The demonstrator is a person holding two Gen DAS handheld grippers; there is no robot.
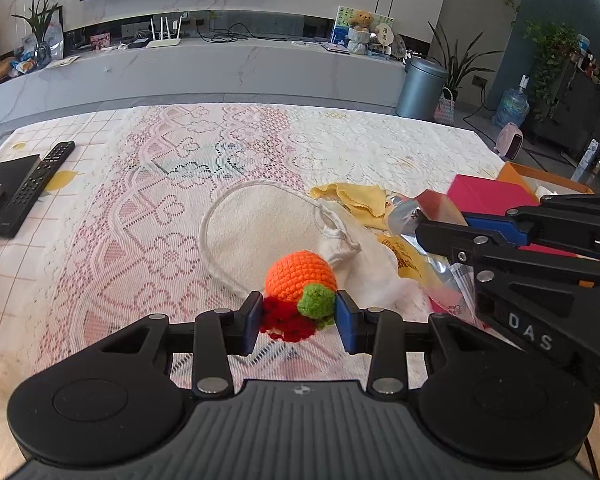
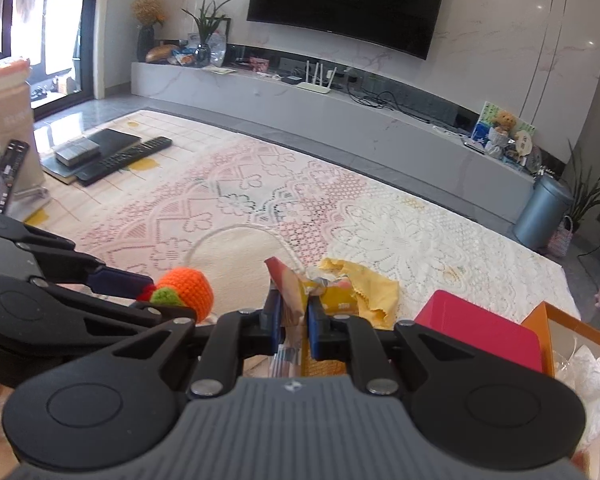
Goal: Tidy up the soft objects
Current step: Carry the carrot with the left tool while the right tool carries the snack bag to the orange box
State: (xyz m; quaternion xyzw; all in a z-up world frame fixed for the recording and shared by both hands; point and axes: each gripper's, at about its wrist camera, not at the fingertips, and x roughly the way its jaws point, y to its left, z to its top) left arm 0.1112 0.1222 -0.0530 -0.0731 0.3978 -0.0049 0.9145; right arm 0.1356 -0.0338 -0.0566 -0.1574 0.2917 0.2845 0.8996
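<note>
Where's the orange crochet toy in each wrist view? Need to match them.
Left wrist: orange crochet toy low centre, pinched between the left gripper pads.
Right wrist: same toy left of centre, beside the right gripper, which grips a foil packet.
Shared landmark: white router on the TV shelf.

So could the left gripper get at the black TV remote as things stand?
Probably not yet: the left gripper is shut on the crocheted orange toy, so its jaws are occupied. The TV remote lies uncovered on the tablecloth, with nothing in between.
</note>
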